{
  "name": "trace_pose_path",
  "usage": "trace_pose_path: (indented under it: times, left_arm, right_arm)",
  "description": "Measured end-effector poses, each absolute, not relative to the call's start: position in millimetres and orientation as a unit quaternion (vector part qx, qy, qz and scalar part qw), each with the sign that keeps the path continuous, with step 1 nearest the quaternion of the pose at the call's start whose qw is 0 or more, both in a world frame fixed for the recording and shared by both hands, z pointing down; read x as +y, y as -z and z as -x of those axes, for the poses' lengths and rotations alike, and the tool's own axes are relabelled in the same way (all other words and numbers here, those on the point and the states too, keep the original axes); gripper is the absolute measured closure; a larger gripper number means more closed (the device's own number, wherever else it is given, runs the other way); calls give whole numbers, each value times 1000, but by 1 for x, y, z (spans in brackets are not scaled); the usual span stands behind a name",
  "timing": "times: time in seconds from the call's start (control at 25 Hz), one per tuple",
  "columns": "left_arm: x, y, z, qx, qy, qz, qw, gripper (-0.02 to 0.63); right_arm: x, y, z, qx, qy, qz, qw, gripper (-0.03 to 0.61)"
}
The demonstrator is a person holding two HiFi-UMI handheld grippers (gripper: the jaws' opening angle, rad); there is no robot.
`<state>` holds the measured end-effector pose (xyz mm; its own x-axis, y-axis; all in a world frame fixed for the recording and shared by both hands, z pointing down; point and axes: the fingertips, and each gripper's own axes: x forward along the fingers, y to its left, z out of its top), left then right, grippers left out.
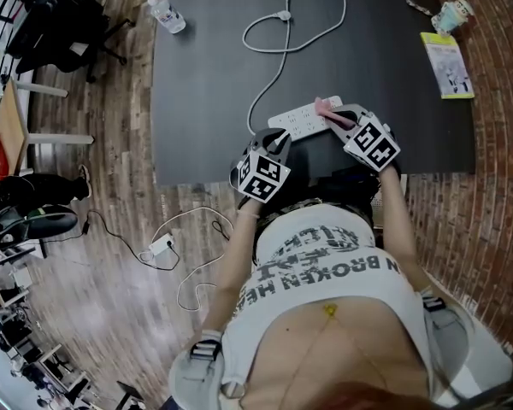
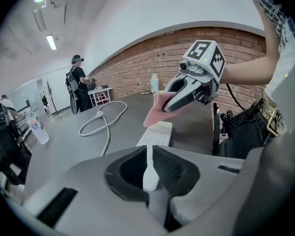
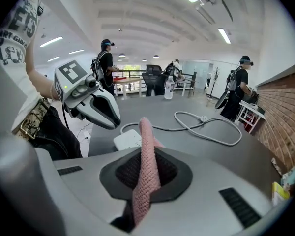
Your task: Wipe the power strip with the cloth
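Observation:
A white power strip (image 1: 303, 120) lies near the front edge of the dark table (image 1: 205, 101); its cord (image 1: 278, 49) loops away to the back. My left gripper (image 1: 278, 139) is at the strip's left end. In the left gripper view my left gripper (image 2: 151, 168) is shut on the end of the power strip (image 2: 157, 134). My right gripper (image 1: 342, 118) is at the strip's right end, shut on a pink cloth (image 1: 327, 107). In the right gripper view the cloth (image 3: 147, 151) stands up between the jaws of my right gripper (image 3: 146, 178), just above the strip (image 3: 130, 139).
A water bottle (image 1: 167, 15) lies at the table's back left. A cup (image 1: 451, 14), a pen (image 1: 421, 5) and a yellow booklet (image 1: 447, 64) are at the back right. A cable and adapter (image 1: 162, 246) lie on the wooden floor. People stand beyond the table (image 3: 105, 63).

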<state>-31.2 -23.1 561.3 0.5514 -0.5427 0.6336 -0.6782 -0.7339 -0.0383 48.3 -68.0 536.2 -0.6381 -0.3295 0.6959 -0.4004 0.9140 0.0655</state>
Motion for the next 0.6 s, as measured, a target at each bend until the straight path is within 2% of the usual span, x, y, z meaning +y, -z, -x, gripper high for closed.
trace_pose_path:
  times: [0.2,0.6]
  left_arm:
    - [-21,-543,19,-354,-297,-881,95,601]
    - [-27,-479,0,-373,-233,-896,61,606]
  right_arm:
    - [-53,-515,-33,-918,-47,-196,341,561]
    - [-47,-461,-14,-945,-54,-231,224,561]
